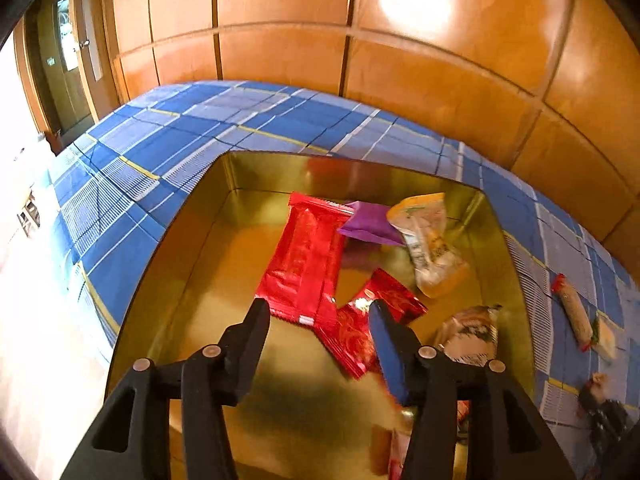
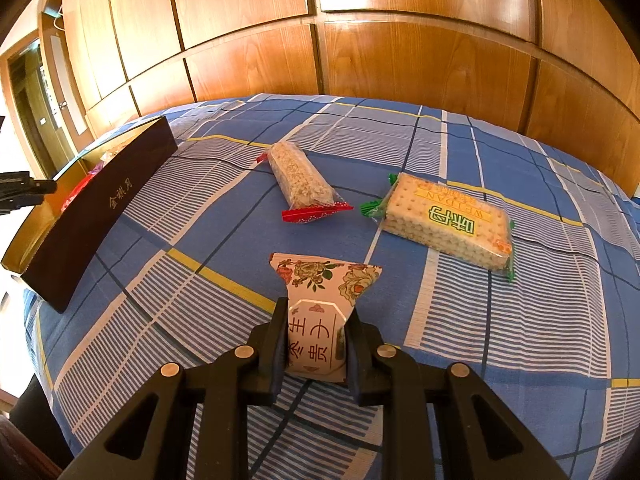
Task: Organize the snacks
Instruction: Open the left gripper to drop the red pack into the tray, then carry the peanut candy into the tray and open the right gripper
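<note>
Bright daylight, wall glare, fisheye-curved edges, slight blur

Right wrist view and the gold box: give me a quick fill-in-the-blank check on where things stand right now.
1. The right tongs are shut on the ____-patterned snack packet.
2. The left tongs hang open over the gold-lined box, holding ____.
3. The green-ended cracker pack and the red-ended rice bar lie on the ____ checked cloth.
4. The long red foil wrapper lies ____ the box.

Missing words: flower; nothing; blue; inside
</note>
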Demonstrator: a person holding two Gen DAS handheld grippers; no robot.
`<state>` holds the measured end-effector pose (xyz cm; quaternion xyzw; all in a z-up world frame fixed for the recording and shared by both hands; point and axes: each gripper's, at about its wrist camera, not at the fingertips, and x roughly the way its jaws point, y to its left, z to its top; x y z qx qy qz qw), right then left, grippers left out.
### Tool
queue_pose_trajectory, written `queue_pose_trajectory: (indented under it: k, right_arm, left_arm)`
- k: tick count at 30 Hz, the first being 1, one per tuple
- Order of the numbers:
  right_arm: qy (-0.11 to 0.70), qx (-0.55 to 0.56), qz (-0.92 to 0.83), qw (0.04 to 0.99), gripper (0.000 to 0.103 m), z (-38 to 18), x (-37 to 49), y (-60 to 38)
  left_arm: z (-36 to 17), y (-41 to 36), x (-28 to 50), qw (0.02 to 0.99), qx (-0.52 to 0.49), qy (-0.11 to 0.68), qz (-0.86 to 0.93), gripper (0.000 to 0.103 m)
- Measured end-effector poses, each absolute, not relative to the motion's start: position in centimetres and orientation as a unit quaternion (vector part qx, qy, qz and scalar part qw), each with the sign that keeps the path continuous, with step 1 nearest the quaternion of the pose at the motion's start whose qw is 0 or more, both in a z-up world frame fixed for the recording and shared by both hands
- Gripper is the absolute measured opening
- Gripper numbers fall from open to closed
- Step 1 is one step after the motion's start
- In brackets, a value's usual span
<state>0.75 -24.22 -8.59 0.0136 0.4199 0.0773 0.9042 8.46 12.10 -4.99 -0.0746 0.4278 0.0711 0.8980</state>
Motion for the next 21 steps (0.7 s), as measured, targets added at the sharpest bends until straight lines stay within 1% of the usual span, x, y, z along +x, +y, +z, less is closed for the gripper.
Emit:
queue_pose_trajectory:
  k: [4,9,21]
  right_arm:
    - [0.420,0.012,0.074,0.904,0.024,-8.6,0.8,-24.1]
    - [0.421,0.009,0.070,0.905,0.024,-8.6,0.7,-23.9]
    - [0.433,-0.001,0.039,0.900,0.024,-8.4,0.9,-23.2]
  left_arm:
    - [-4.5,11.5,6.9,0.904,-0.069,0.418,0.065,0.057]
    - [-4.5,10.8,5.2,0.907,-0.060,0.412,0.059,0.059]
    - [-5.8,11.4,3.3,0.902,-0.069,0.421,0.059,0.060]
